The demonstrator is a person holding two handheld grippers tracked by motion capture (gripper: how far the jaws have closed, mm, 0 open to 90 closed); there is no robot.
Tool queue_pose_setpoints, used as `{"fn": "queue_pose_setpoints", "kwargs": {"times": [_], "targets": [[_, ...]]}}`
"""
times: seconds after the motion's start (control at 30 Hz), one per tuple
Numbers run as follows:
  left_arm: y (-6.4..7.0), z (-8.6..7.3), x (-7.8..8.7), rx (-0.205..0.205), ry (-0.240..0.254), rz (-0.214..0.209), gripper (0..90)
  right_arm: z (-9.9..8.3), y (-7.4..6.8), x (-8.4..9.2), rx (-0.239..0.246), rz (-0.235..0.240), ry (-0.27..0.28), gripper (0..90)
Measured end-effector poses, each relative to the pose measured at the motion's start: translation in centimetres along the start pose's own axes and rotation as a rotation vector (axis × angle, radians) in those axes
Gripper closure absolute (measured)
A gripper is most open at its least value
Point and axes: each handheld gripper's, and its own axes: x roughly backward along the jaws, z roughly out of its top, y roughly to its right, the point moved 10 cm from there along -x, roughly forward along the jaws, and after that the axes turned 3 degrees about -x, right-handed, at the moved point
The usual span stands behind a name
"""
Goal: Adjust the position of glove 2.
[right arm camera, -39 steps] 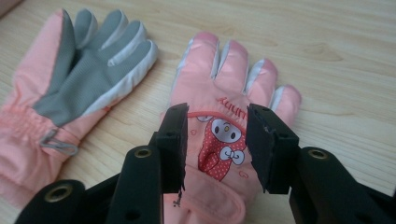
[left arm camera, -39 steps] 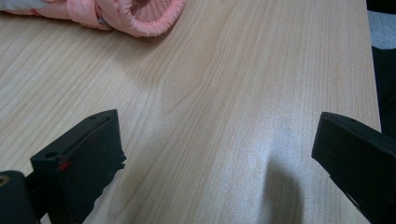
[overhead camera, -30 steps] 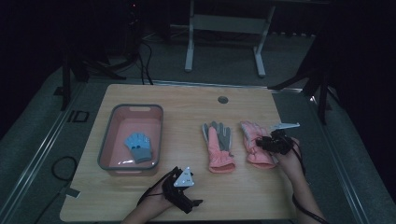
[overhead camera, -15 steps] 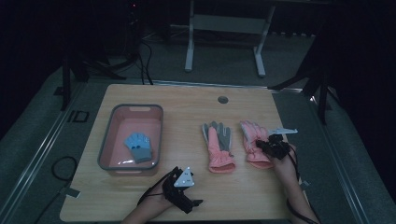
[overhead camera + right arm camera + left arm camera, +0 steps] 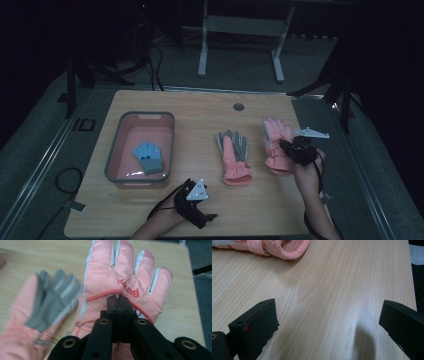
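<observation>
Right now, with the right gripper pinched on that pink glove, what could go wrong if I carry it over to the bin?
1. The right gripper is shut on only a thin fold of the right pink glove, so it could slip out.
2. The palm-up pink glove lies close beside it and could get dragged along.
3. The left gripper rests open near the pink bin, which holds a blue glove; the paths could cross.

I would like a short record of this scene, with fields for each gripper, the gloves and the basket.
right gripper: shut on the back of the right pink glove
left gripper: open over bare table, holding nothing
left pink glove: flat on the table, grey palm up
pink basket: holds one small blue glove
</observation>
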Motion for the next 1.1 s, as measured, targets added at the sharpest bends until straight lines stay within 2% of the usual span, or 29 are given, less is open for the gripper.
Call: {"fn": "queue_pose_setpoints", "kwargs": {"times": [0.17, 0.33, 0.5, 0.7, 0.87, 0.93, 1.03, 1.1], "targets": [[0.0, 0.0, 0.0, -0.006, -0.003, 0.0, 2.0, 2.3, -2.7, 2.1, -0.006, 0.022, 0.063, 89.5], [0.1, 0.0, 0.0, -0.007, -0.002, 0.0, 2.0, 3.8, -5.1, 2.9, 0.021, 0.015, 0.085, 89.4], [0.1, 0.0, 0.0, -0.008, -0.002, 0.002, 2.0, 4.2, -7.8, 2.9, -0.004, 0.072, 0.091, 89.4], [0.0, 0.0, 0.0, -0.012, -0.003, 0.004, 2.0, 3.7, -10.9, 2.3, -0.038, 0.13, 0.07, 89.4], [0.0, 0.0, 0.1, -0.012, -0.002, 0.005, 2.0, 2.8, -12.8, 0.9, -0.025, 0.133, 0.043, 89.4], [0.1, 0.0, 0.1, -0.011, 0.0, 0.002, 2.0, 2.1, -13.0, 0.1, -0.006, 0.105, 0.019, 89.4], [0.1, 0.0, 0.1, -0.011, 0.001, 0.001, 2.0, 0.9, -12.9, -1.0, -0.017, 0.087, -0.009, 89.3], [0.0, 0.0, 0.1, -0.012, -0.003, 0.002, 2.0, 0.1, -12.8, -1.6, -0.04, 0.092, -0.03, 89.3]]}}
